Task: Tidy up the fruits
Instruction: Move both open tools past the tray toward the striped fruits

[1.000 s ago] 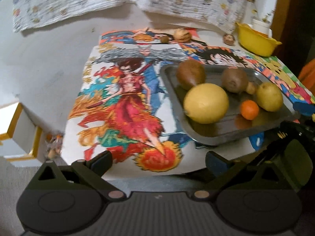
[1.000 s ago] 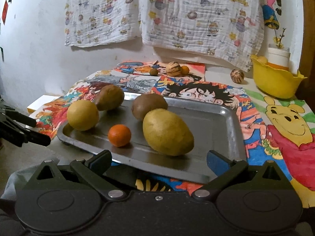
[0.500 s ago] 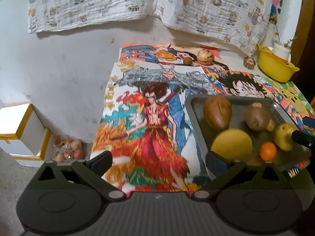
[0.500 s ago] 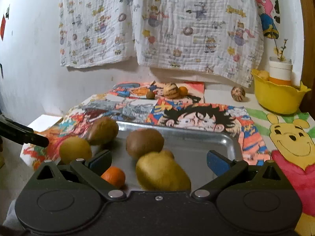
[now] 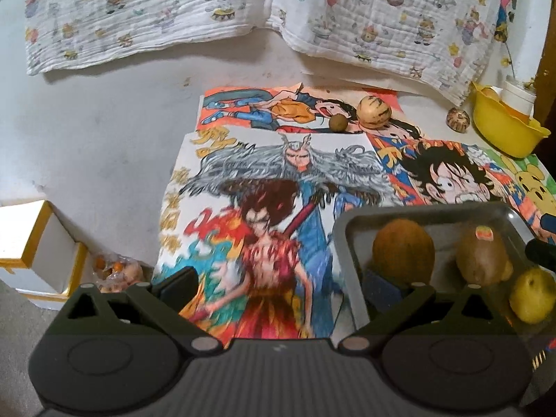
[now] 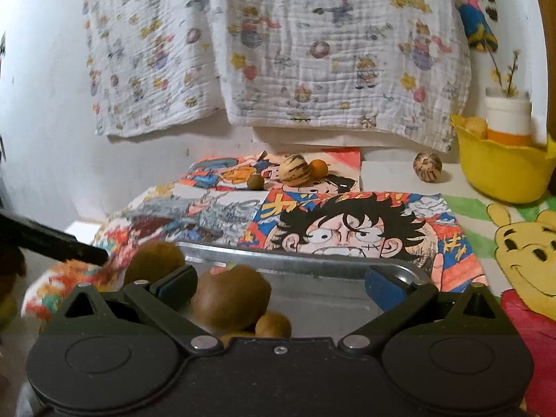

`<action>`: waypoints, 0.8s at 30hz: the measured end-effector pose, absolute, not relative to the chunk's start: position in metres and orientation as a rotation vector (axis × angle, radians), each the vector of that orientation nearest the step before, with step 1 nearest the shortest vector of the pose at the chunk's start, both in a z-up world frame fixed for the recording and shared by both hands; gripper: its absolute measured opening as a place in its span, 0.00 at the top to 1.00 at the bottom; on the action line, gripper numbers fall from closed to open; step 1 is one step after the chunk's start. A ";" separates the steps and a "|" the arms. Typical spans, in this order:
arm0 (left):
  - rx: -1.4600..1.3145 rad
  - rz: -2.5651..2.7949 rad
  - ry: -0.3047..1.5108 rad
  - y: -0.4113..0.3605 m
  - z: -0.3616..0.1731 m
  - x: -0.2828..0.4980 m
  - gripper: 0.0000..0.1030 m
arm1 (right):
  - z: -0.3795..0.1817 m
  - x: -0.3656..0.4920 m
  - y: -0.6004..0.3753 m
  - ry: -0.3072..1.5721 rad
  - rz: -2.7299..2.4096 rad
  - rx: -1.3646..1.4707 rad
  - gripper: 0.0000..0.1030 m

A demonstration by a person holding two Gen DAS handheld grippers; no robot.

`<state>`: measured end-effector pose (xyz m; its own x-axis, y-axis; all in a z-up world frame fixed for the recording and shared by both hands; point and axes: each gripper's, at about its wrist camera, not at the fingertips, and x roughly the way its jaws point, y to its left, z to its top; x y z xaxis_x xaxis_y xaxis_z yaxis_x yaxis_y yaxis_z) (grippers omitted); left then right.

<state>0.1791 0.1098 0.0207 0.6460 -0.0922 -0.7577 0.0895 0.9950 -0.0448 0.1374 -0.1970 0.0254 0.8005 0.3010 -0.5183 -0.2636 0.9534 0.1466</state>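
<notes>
Three fruits show on the metal tray [image 5: 347, 239] from the left view: brown pear [image 5: 403, 250], kiwi [image 5: 481, 259], yellow pear [image 5: 531, 295] | tray at counter's near edge | left claw [image 5: 278, 288] wide, over bare poster | right claw [image 6: 281, 286] wide, above kiwi | yellow bowl [image 6: 504, 177] far right.

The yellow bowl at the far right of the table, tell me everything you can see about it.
The yellow bowl looks like glossy plastic, with a wavy, flared rim and rounded sides. It stands upright at the table's far right corner, near the wall, its base partly on the green-striped bear drawing. Inside stand a white container with an orange band and at least one small yellowish fruit at the left rim. A striped round fruit lies apart to its left. Neither tool touches it.
</notes>
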 end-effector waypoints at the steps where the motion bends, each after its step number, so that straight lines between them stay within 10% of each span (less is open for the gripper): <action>1: -0.003 -0.105 0.863 0.108 0.020 0.184 0.00 | 0.025 0.143 -0.200 0.566 0.300 0.080 0.01; 24: 0.182 -0.215 0.791 0.057 0.017 0.291 0.00 | 0.048 0.218 -0.232 0.603 0.249 -0.091 0.01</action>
<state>0.2906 0.0568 0.0171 0.6834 -0.1228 -0.7196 0.2587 0.9625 0.0815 0.2183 -0.2318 0.0479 0.7947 0.2048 -0.5714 -0.2575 0.9662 -0.0118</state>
